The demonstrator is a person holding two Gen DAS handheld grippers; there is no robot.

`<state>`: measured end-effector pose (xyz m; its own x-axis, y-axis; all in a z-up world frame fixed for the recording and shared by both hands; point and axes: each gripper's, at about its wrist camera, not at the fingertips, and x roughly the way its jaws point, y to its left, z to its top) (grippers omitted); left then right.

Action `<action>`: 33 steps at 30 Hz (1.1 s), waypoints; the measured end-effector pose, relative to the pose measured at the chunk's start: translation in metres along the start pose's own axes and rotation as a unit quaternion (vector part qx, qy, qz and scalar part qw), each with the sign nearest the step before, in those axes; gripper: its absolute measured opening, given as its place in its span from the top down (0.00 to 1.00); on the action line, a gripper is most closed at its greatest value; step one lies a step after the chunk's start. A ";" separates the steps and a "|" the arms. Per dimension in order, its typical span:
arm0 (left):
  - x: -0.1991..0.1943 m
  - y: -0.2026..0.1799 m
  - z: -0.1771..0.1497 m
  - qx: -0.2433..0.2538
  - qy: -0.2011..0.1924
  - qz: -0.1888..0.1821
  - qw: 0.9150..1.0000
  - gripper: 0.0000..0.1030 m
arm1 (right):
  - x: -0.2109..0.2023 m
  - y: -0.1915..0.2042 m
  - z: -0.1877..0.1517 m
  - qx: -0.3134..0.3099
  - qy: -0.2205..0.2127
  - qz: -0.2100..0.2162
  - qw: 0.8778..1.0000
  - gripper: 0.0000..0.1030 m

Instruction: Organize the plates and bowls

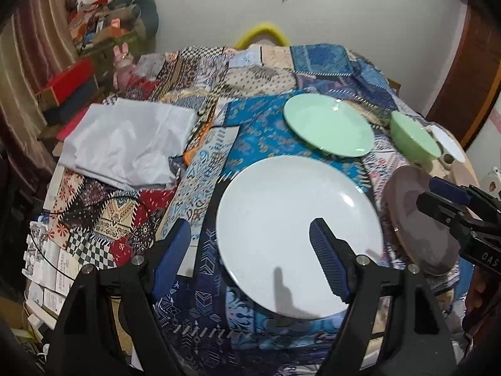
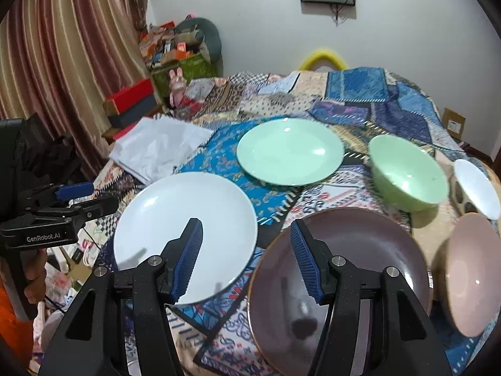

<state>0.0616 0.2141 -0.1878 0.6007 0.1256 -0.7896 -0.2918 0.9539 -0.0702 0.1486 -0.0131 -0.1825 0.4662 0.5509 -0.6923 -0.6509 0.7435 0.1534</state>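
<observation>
Six pieces of crockery lie spread on the patchwork-covered bench (image 2: 360, 106), none yet stacked: a white plate (image 2: 184, 235) at the near left, a mauve plate (image 2: 360, 250) just beside it on the right, a green plate (image 2: 289, 152) beyond them, a green bowl (image 2: 407, 172) further right, and a white bowl (image 2: 476, 188) and a pink bowl (image 2: 472, 275) at the right edge; the sorting appears barely begun, with both tools at the approach stage.

The left hand-held gripper (image 1: 250, 250) hangs over the white plate's near-left rim with its fingers apart and nothing between them; the right hand-held gripper (image 2: 247, 257) hovers over the gap between the white and mauve plates, fingers likewise apart and empty.

In my judgement the next move calls for each tool to drop lower and take a plate by its rim, one finger under the lip; the plates lie flat on soft cloth, so getting beneath the edge may prove awkward; a glazed rim could slip. A folded grey cloth (image 1: 128, 144) lies well apart at the left.
</observation>
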 end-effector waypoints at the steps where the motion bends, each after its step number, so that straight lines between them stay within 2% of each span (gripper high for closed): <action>1: 0.004 0.003 0.000 -0.001 0.004 0.000 1.000 0.24 | 0.005 0.001 0.000 -0.001 0.005 0.000 1.000 0.47; 9: 0.034 0.020 -0.005 -0.011 0.027 -0.012 1.000 0.25 | 0.043 0.007 -0.003 -0.011 0.055 0.009 0.998 0.48; 11: 0.040 0.024 -0.007 -0.017 0.034 -0.018 0.999 0.29 | 0.051 0.007 -0.002 -0.013 0.066 0.010 0.998 0.55; 13: 0.047 0.027 -0.008 -0.022 0.043 -0.024 0.999 0.40 | 0.058 0.006 0.000 -0.013 0.077 0.009 0.997 0.61; 16: 0.054 0.031 -0.011 -0.031 0.054 -0.038 0.997 0.49 | 0.067 0.005 0.003 -0.014 0.090 0.005 0.996 0.67; 22: 0.061 0.031 -0.014 -0.028 0.063 -0.055 0.996 0.62 | 0.080 0.002 0.004 -0.009 0.108 -0.004 0.994 0.69; 27: 0.066 0.028 -0.015 -0.028 0.070 -0.073 0.994 0.68 | 0.088 0.005 0.002 -0.012 0.121 0.000 0.993 0.69; 33: 0.067 0.031 -0.012 -0.034 0.071 -0.070 0.994 0.68 | 0.087 0.007 0.002 -0.009 0.121 -0.003 0.993 0.69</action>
<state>0.0836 0.2483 -0.2501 0.5297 -0.0508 -0.8467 -0.2654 0.9382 -0.2223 0.1859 0.0403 -0.2403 0.3132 0.4382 -0.8426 -0.6603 0.7382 0.1385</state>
